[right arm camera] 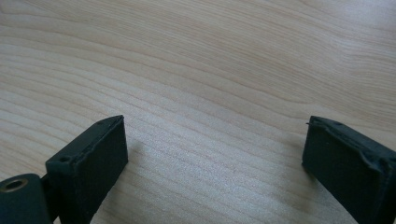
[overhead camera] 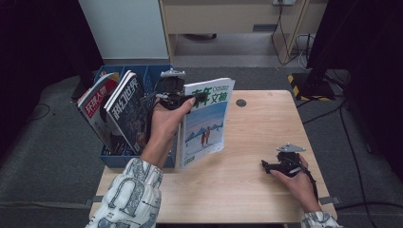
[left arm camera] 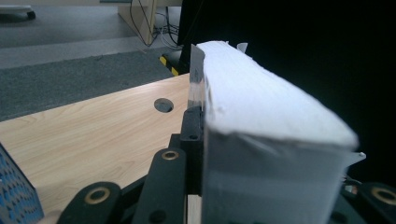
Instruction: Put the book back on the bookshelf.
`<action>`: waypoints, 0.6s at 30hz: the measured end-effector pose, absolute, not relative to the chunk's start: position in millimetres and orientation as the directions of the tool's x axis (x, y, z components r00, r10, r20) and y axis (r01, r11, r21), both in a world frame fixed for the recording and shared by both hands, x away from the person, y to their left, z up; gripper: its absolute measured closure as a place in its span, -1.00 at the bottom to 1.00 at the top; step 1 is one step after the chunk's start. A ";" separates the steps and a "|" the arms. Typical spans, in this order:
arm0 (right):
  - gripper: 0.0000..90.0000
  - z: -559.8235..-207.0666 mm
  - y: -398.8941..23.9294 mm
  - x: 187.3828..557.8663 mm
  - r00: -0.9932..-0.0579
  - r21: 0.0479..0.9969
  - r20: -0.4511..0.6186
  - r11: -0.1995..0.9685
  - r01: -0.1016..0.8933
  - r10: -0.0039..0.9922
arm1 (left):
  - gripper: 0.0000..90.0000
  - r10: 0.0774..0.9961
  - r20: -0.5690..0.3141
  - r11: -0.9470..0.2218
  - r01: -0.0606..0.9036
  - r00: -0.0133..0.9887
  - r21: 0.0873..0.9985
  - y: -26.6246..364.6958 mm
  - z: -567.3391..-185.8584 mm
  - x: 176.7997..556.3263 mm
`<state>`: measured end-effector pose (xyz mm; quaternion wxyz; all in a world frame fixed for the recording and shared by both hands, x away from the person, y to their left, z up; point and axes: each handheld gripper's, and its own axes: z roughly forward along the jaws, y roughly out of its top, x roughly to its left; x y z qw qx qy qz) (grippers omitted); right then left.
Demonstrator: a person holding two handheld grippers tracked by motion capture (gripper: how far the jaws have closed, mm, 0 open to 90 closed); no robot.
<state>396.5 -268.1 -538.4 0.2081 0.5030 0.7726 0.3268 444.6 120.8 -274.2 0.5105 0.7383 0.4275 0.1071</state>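
A magazine (overhead camera: 205,121) with a pale blue and white cover and green lettering stands upright near the table's left side, just right of the blue crate (overhead camera: 142,159). My left gripper (overhead camera: 197,97) is shut on its top edge, and the left gripper view looks along the thick white page block (left arm camera: 261,116) clamped between the black jaws. Low over the wood at the right front, my right gripper (overhead camera: 266,165) is open; in its own view the right gripper (right arm camera: 215,163) has wide-apart jaws with bare tabletop between them.
The blue crate holds two more magazines (overhead camera: 124,111) leaning left, one with a red cover (overhead camera: 97,107). The wooden table (overhead camera: 256,128) has a round cable hole (overhead camera: 241,102) at the back. Dark floor, cables and a yellow-black marker (overhead camera: 298,83) lie beyond its edges.
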 end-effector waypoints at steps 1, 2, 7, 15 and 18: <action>-0.85 -538.4 -268.1 396.5 -0.407 0.714 0.007 0.280 0.641 0.913 | 0.63 0.741 -0.278 -0.113 0.522 0.612 0.845 120.8 -274.2 444.6; -0.85 -538.4 -268.0 396.5 -0.406 0.714 0.007 0.279 0.642 0.914 | 0.63 0.741 -0.277 -0.111 0.518 0.612 0.848 122.8 -271.6 443.5; -0.85 -538.4 -268.0 396.4 -0.406 0.714 0.007 0.279 0.642 0.914 | 0.63 0.744 -0.281 -0.099 0.515 0.607 0.852 127.1 -266.8 441.9; -0.85 -538.5 -268.2 396.7 -0.407 0.715 0.007 0.280 0.640 0.913 | 0.63 0.748 -0.274 -0.096 0.507 0.605 0.856 135.5 -258.6 438.7; -0.85 -538.5 -268.2 396.8 -0.408 0.715 0.007 0.281 0.640 0.913 | 0.63 0.753 -0.273 -0.089 0.504 0.599 0.859 141.6 -255.3 436.1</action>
